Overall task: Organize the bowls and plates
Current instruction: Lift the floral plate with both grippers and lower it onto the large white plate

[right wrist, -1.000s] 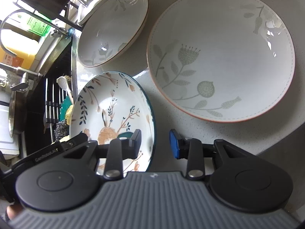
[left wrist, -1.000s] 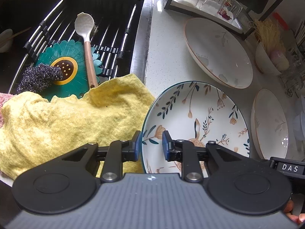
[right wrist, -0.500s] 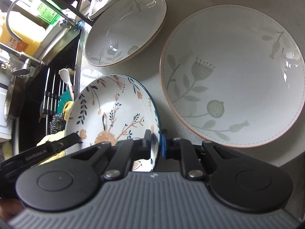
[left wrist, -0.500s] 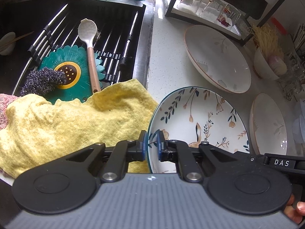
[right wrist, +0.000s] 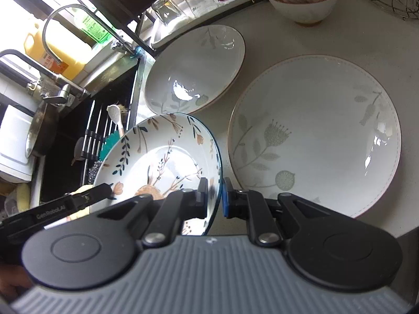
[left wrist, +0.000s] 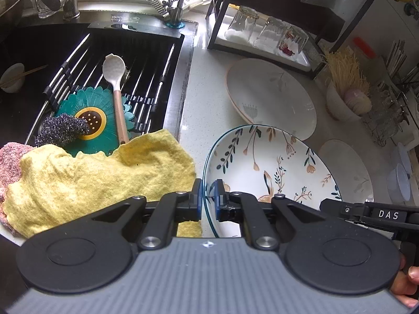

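Beside the sink, on the pale counter point(left wrist: 209, 99), both the left gripper point(left wrist: 208, 201) and right gripper point(right wrist: 215, 195) pinch opposite rims of the floral plate point(left wrist: 269, 164), so lifting and stacking it on the near right plate point(right wrist: 314, 136) likely comes next, kept level.

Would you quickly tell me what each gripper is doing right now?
Left gripper: closed on the left rim of the floral plate.
Right gripper: closed on the same plate's right rim.
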{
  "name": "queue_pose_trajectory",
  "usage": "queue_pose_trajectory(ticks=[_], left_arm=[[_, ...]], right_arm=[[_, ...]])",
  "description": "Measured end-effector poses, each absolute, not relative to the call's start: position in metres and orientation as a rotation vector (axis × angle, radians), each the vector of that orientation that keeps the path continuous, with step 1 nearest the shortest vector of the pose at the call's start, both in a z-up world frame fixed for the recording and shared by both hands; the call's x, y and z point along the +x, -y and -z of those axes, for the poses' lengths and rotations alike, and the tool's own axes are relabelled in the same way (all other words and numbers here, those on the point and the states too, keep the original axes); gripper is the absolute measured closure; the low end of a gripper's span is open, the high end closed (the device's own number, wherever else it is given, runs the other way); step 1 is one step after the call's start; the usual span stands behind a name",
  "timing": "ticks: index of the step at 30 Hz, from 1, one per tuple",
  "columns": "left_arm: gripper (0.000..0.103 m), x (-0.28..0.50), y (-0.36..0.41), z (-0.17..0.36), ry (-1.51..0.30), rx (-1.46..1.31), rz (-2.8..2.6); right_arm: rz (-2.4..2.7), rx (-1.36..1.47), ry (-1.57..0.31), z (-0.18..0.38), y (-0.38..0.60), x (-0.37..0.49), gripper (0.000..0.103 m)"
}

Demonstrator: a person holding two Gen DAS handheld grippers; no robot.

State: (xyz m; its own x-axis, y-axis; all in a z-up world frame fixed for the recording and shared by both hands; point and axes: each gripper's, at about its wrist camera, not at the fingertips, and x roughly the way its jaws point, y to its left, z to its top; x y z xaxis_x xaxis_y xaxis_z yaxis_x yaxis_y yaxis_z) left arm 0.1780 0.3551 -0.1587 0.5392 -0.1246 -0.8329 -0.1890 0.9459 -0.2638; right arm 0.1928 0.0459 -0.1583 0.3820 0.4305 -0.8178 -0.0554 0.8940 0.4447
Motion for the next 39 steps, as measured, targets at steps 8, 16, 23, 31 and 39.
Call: queue_pose_trajectory(ticks=[8,16,23,31,39], left_arm=[[0.094,0.168,-0.335,0.131,-0.923,-0.397,-0.035],[0.096,0.166,-0.307,0.104,-0.855,-0.426,0.004],[0.096,0.168,-0.271,0.089,-0.830,-0.434,0.041],[0.096,0.185,-0.235,0.104,-0.866,-0.423,0.079],[0.095,0.208,-0.207,0.147,-0.967,-0.435,0.058]], right_arm=[[-0.345,0.333,-1.032,0.124,-0.027,0.192,0.089],[-0.348,0.359,-0.972,0.101,0.006,0.191,0.090],[-0.319,0.361,-0.930,0.080,0.038,0.188,0.090],[-0.282,0.397,-0.937,0.092,0.077,0.194,0.090],[-0.285,0.432,-0.988,0.133,0.108,0.215,0.090]])
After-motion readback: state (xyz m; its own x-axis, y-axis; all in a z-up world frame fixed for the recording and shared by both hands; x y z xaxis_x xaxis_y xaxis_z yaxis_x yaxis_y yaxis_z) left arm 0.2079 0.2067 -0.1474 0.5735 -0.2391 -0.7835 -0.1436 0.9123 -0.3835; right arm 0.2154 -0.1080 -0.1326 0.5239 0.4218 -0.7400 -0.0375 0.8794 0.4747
